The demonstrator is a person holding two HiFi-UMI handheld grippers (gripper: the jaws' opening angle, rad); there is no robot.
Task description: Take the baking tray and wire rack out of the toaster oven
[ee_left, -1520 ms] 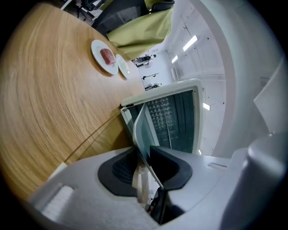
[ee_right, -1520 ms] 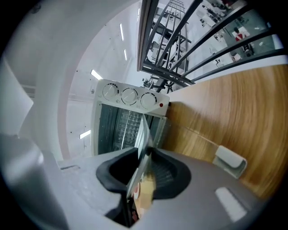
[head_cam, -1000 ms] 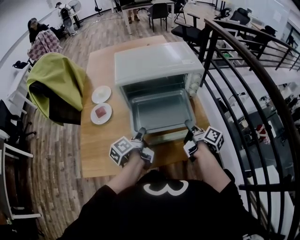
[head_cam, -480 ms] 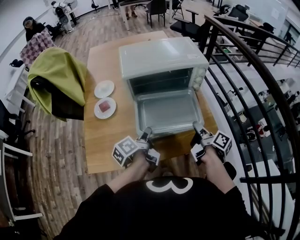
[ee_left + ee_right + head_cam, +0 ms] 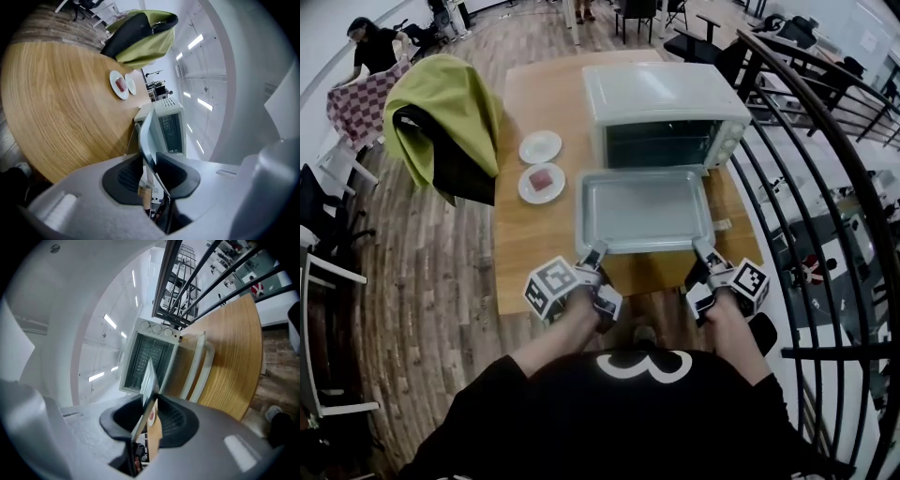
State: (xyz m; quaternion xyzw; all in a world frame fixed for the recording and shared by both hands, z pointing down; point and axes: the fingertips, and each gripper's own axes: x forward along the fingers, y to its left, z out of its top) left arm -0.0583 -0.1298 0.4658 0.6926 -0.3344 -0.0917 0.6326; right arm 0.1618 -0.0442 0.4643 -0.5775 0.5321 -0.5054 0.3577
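The grey baking tray (image 5: 645, 211) is outside the white toaster oven (image 5: 666, 98), held level over the oven's open door and the table's near part. My left gripper (image 5: 593, 253) is shut on the tray's near rim at its left corner, and my right gripper (image 5: 704, 249) is shut on the rim at its right corner. In the left gripper view the tray's rim (image 5: 147, 136) runs between the dark pads. The right gripper view shows the tray (image 5: 150, 380) clamped likewise, with the oven's dark opening (image 5: 150, 357) behind it. Faint bars show inside; I cannot make out the wire rack clearly.
Two small white plates (image 5: 541, 164) lie on the wooden table (image 5: 530, 262) left of the oven, the nearer one with a reddish piece. A chair with a green cloth (image 5: 441, 112) stands at the table's left. A black railing (image 5: 825, 150) runs along the right. The door's handle (image 5: 202, 366) shows beside the tray.
Both grippers have drawn back toward me with the tray. It has slid off the open door's inner part and come fully out of the oven.
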